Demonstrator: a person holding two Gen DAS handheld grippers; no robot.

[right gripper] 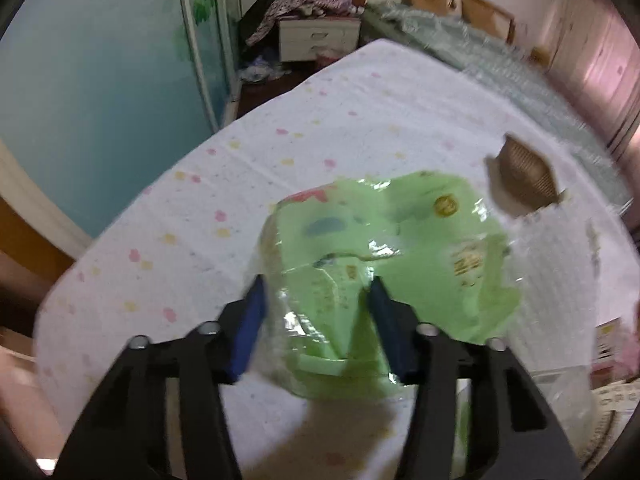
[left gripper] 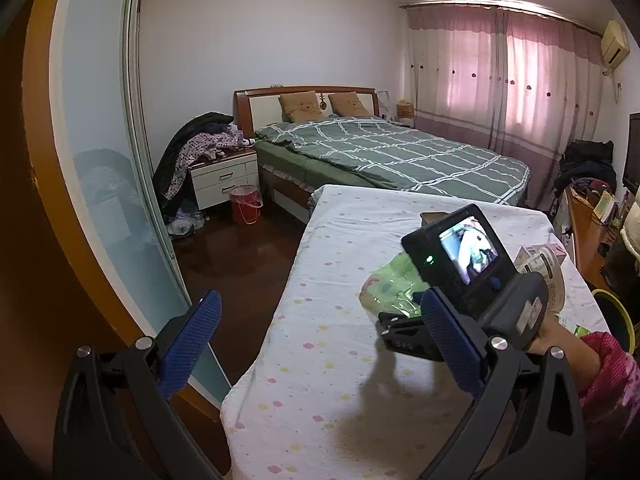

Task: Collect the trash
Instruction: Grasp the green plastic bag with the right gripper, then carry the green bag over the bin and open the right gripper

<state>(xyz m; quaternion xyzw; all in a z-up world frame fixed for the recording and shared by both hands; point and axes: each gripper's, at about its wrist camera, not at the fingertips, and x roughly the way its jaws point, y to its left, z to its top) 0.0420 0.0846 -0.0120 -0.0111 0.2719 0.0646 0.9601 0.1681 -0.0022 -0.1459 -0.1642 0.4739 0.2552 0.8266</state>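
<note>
A crumpled green plastic wrapper point(right gripper: 384, 264) lies on the table with the flowered white cloth point(right gripper: 280, 152). My right gripper point(right gripper: 316, 300) has its blue pads on either side of the wrapper's near part, closed in on it. The right wrist view is blurred. In the left wrist view the wrapper point(left gripper: 390, 288) shows past the right gripper's body point(left gripper: 472, 276). My left gripper point(left gripper: 320, 336) is open and empty, above the table's left edge. A bin with a yellow-green rim point(left gripper: 616, 312) stands at the table's right side.
A brown corrugated cardboard piece point(right gripper: 524, 176) lies on the cloth beyond the wrapper. A roll of tape point(left gripper: 548, 272) and small boxes sit at the right. A bed point(left gripper: 392, 152), a nightstand point(left gripper: 224, 176) and a red basket point(left gripper: 246, 204) stand beyond; a glass sliding door point(left gripper: 100, 160) is on the left.
</note>
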